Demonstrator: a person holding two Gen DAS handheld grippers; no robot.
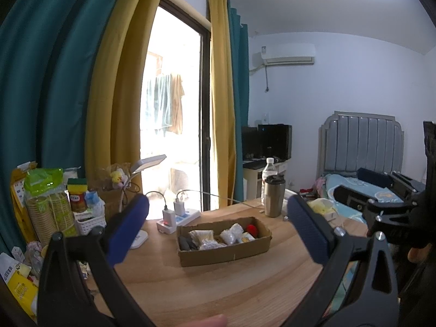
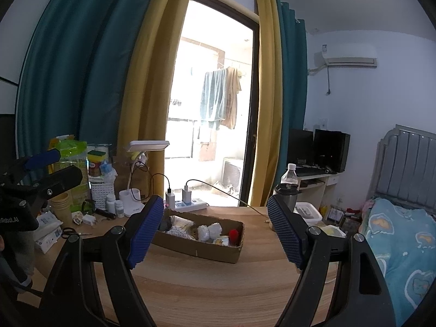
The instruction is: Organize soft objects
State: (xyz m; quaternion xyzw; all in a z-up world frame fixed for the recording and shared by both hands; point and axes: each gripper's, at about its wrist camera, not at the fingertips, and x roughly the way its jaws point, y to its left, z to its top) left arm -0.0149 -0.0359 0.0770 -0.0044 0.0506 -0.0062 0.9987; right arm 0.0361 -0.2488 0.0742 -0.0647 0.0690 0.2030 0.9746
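Note:
A shallow cardboard box (image 1: 226, 254) stands on the wooden table and holds several soft items: white bundles (image 1: 231, 233), a dark one (image 1: 185, 242) and a red one (image 1: 252, 229). The box also shows in the right wrist view (image 2: 201, 249). My left gripper (image 1: 218, 226) is open and empty, raised above the table in front of the box. My right gripper (image 2: 212, 231) is open and empty, also in front of the box. The right gripper shows at the right edge of the left wrist view (image 1: 381, 204); the left gripper shows at the left of the right wrist view (image 2: 43, 169).
A power strip with chargers (image 1: 177, 216), a desk lamp (image 2: 148, 147), a white basket (image 1: 91, 222), paper cups (image 1: 50, 212) and packets crowd the table's back left. A steel tumbler (image 1: 273, 196) and water bottle (image 1: 268, 170) stand at the back right. A bed (image 2: 395, 245) lies to the right.

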